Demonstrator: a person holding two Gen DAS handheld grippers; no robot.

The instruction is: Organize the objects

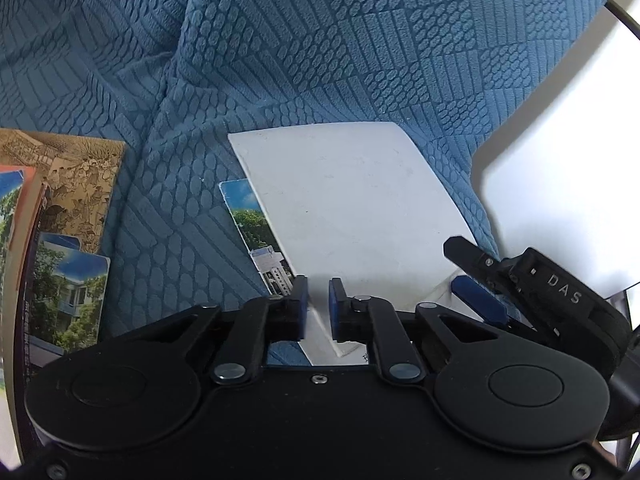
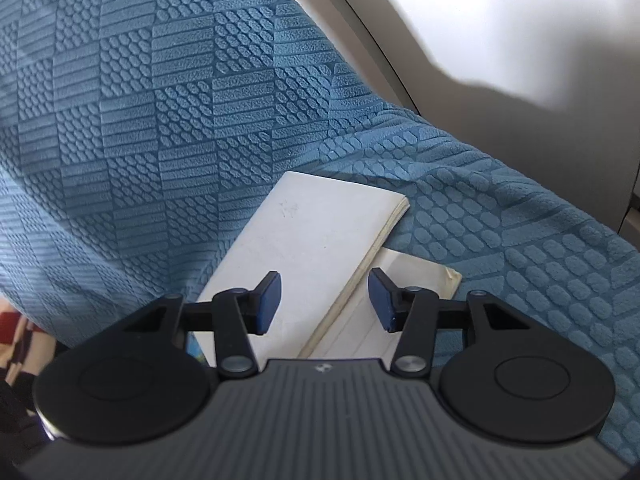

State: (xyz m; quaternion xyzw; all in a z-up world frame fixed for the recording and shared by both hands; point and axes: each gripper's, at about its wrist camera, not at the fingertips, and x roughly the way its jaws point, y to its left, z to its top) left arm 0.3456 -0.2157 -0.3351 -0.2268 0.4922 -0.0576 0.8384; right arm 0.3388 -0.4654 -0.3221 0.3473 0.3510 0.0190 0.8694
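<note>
A white booklet [image 1: 352, 200] lies on a blue textured blanket [image 1: 320, 40]. In the left wrist view my left gripper [image 1: 319, 308] is shut on the booklet's near edge, and a strip of white shows between its blue pads. In the right wrist view the same booklet [image 2: 304, 240] has its cover raised slightly over a lower page [image 2: 416, 276]. My right gripper [image 2: 324, 302] stands open astride the cover's edge, with neither pad pressing on it. From the left wrist view the right gripper [image 1: 468, 276] sits at the booklet's right corner.
A photo card [image 1: 256, 232] of trees and a building pokes out from under the booklet's left side. At the far left lie a brown illustrated book [image 1: 80, 184] and another photo card [image 1: 68, 292]. A white surface [image 1: 560, 160] borders the blanket on the right.
</note>
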